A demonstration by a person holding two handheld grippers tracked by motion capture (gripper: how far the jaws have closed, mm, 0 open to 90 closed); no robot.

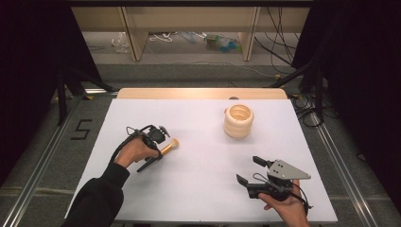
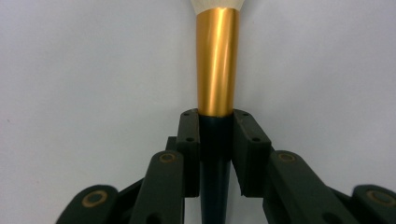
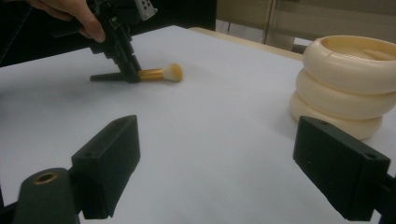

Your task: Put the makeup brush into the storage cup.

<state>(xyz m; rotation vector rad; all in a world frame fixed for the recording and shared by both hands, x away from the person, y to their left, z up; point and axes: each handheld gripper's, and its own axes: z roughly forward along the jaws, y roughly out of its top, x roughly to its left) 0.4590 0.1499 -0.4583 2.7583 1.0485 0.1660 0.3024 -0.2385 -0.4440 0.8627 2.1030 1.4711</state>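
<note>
While your left hand-held gripper (image 1: pixel 152 147) presses its two black pads against the dark handle of the makeup brush (image 1: pixel 163 152), the brush lies low over the white tabletop (image 1: pixel 198 189), well to the left of the cream ringed holder (image 1: pixel 239 121). In the left gripper view the jaws stand narrow, clamped on the handle just below the gold ferrule (image 2: pixel 217 65), and the pale bristle head (image 2: pixel 216 4) sits at the far end, past the ferrule. In the high view the bristle end points toward the holder and the thin black tail of the handle points back toward your sleeve (image 1: pixel 101 196). Your left hand (image 1: pixel 134 150) wraps the gripper body from behind.

Your right hand-held gripper (image 1: pixel 249 170) sits nearer you than the holder and a little to its right, with its jaws spread wide and nothing between them. In the right gripper view bare tabletop shows in the gap between its two pads. Your right hand (image 1: pixel 283 204) holds it from below, with the grey three-cornered plate on top.

Farther out, the holder stands upright on the tabletop as three stacked rings, well apart from the brush and from both grippers. Beyond the holder runs the tabletop's light wooden edge (image 1: pixel 198 93).
</note>
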